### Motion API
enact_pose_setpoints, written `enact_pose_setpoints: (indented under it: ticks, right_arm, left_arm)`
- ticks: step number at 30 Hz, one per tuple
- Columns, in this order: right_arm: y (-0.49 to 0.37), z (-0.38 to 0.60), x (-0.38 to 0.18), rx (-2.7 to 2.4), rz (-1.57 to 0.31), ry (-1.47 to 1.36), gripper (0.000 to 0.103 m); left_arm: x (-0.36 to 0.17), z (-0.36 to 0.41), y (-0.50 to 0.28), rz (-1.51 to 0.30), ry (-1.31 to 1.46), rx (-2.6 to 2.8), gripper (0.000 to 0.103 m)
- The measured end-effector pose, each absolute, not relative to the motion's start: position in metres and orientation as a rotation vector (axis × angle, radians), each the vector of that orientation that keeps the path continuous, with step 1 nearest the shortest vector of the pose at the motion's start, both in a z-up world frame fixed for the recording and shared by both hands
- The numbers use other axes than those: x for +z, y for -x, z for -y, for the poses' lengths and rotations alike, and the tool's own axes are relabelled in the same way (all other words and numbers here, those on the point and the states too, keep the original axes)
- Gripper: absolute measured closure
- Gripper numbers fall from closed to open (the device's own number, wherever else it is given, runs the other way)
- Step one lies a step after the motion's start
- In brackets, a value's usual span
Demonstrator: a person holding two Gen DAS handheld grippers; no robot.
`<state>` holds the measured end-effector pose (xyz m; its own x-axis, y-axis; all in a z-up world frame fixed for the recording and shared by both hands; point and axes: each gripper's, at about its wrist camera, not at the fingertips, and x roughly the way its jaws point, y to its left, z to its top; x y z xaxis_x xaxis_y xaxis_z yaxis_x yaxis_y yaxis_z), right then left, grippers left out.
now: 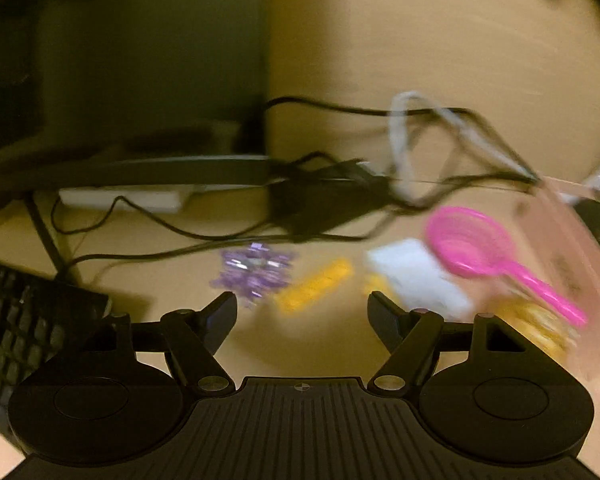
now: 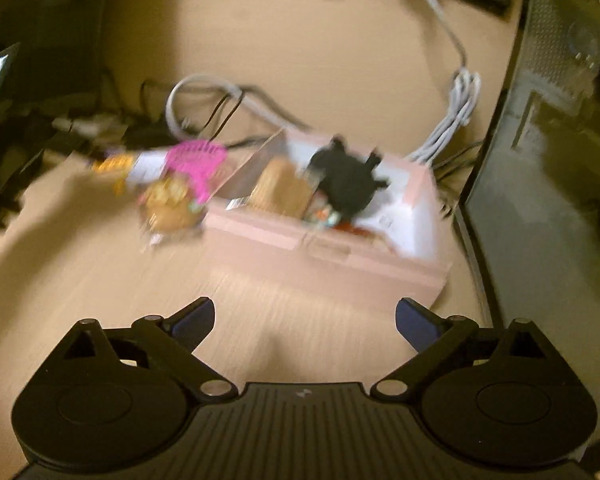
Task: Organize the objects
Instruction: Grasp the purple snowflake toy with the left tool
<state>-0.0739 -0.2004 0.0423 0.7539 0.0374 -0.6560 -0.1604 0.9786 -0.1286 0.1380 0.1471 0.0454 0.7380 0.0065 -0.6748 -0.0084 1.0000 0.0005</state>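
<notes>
1. At far left, a black computer keyboard (image 1: 24, 320) sits at the edge of the pale wooden desk (image 1: 440, 40), with a tangle of thin black cables (image 1: 180, 232) running behind it.
2. The left gripper (image 1: 302, 308) hangs over the desk with its jaws well apart and nothing between them; just ahead lie a shiny purple foil cluster (image 1: 254, 272) and a small yellow block (image 1: 316, 284).
3. Further right lie a white rectangular pad (image 1: 416, 276) and a bright pink plastic strainer spoon (image 1: 484, 252), its handle lying over a yellow snack packet (image 1: 536, 324).
4. The right gripper (image 2: 304, 320) is wide open and empty, facing the open pink cardboard box (image 2: 324, 248), which already holds a black soft toy (image 2: 348, 180) and a tan woven item (image 2: 280, 188).
5. Risk: both views are smeared with motion. A hurried grab could likely scatter the closely packed items, or snag the grey coiled cable (image 2: 452, 120) beside the box.
</notes>
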Motion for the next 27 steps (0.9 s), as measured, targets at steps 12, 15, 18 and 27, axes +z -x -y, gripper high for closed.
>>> enact_pose_setpoints:
  ticks: [12,15,18,27]
  right_arm:
    - [0.078,0.175,0.029,0.100,-0.793,0.159,0.002]
    - [0.078,0.175,0.027,0.080,-0.810,0.159,0.002]
    - [0.083,0.174,0.029,0.069,-0.808,0.166,0.002]
    - [0.093,0.169,0.029,0.067,-0.798,0.188,0.002]
  left_arm:
    - [0.020,-0.172,-0.193,-0.847,0.111,0.150,0.020]
    - [0.016,-0.166,-0.196,-0.846,0.060,0.135,0.013]
    - [0.014,-0.166,-0.195,-0.836,0.057,0.135,0.014]
    - [0.015,-0.160,-0.149,-0.799,0.026,0.112,0.037]
